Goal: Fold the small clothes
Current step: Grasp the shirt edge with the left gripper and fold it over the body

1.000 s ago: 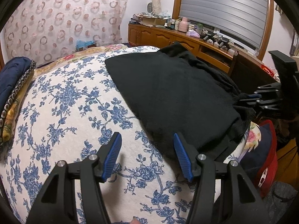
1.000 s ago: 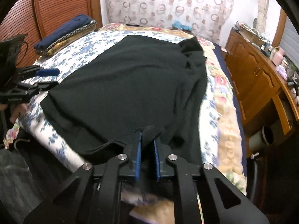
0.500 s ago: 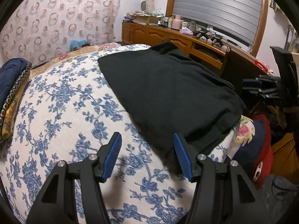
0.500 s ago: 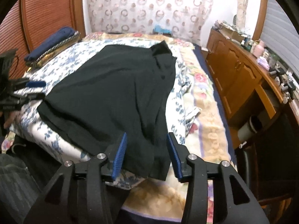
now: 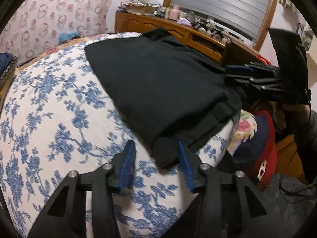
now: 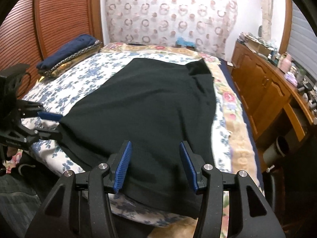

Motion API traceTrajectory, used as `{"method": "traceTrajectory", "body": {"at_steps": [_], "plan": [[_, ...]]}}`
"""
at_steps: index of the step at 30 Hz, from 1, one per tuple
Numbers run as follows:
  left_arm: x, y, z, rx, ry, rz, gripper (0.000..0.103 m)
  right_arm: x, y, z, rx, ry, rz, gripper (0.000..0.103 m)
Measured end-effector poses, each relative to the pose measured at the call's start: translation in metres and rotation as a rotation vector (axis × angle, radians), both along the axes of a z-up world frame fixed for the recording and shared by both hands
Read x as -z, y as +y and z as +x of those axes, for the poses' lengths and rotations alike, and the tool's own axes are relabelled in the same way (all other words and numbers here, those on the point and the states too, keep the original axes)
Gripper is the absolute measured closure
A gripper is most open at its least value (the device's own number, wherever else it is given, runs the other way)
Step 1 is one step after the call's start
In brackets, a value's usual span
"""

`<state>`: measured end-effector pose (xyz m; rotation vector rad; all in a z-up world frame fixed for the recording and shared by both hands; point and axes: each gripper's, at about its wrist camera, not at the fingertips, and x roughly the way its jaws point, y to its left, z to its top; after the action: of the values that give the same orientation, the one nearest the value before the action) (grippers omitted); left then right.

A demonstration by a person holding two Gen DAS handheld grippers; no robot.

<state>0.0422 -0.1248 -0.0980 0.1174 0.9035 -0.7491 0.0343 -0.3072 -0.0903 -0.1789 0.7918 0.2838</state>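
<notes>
A black garment point(image 6: 142, 107) lies spread flat on the blue-flowered bedspread point(image 5: 51, 119). In the left wrist view its near corner point(image 5: 164, 154) sits between the fingers of my left gripper point(image 5: 156, 164), whose jaws are closing; the right pad touches the cloth and a gap stays at the left pad. The right wrist view shows the left gripper point(image 6: 53, 125) at that same corner. My right gripper point(image 6: 156, 165) hangs open over the garment's near hem, with cloth under and between its fingers but not pinched. It also shows side-on as the right gripper point(image 5: 227, 73) by the garment's right edge.
A folded navy pile point(image 6: 67, 57) lies at the bed's far left. A wooden dresser point(image 6: 263, 91) crowded with small items runs along the right. A red and navy bag point(image 5: 261, 142) sits beside the bed's edge. A patterned curtain point(image 6: 170, 13) hangs behind.
My right gripper opened and let go of the garment's hem. My left gripper moved right to the garment's near corner and its jaws narrowed around it.
</notes>
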Motion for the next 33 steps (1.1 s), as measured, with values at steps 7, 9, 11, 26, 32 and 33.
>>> {"method": "traceTrajectory", "body": {"at_steps": [7,9,11,26,32,33], "plan": [[-0.017,-0.004,-0.018,0.037,-0.068,-0.014,0.097,0.008,0.012,-0.003,-0.042,0.017,0.010,0.049],[-0.036,0.001,-0.025,0.038,-0.108,-0.074,0.097,0.007,0.013,-0.005,-0.050,0.016,0.015,0.044],[-0.051,0.003,-0.025,0.031,-0.138,-0.115,0.097,0.004,0.013,-0.009,-0.056,0.015,0.035,0.043],[-0.103,0.001,0.024,-0.041,-0.208,-0.217,0.097,0.002,0.017,-0.021,-0.091,0.001,-0.020,0.026],[-0.105,0.002,0.033,-0.072,-0.219,-0.227,0.097,0.021,-0.010,-0.007,0.002,0.029,-0.109,0.026],[-0.105,0.002,0.034,-0.077,-0.220,-0.228,0.097,0.022,-0.015,-0.005,0.007,0.037,-0.101,0.027]]}}
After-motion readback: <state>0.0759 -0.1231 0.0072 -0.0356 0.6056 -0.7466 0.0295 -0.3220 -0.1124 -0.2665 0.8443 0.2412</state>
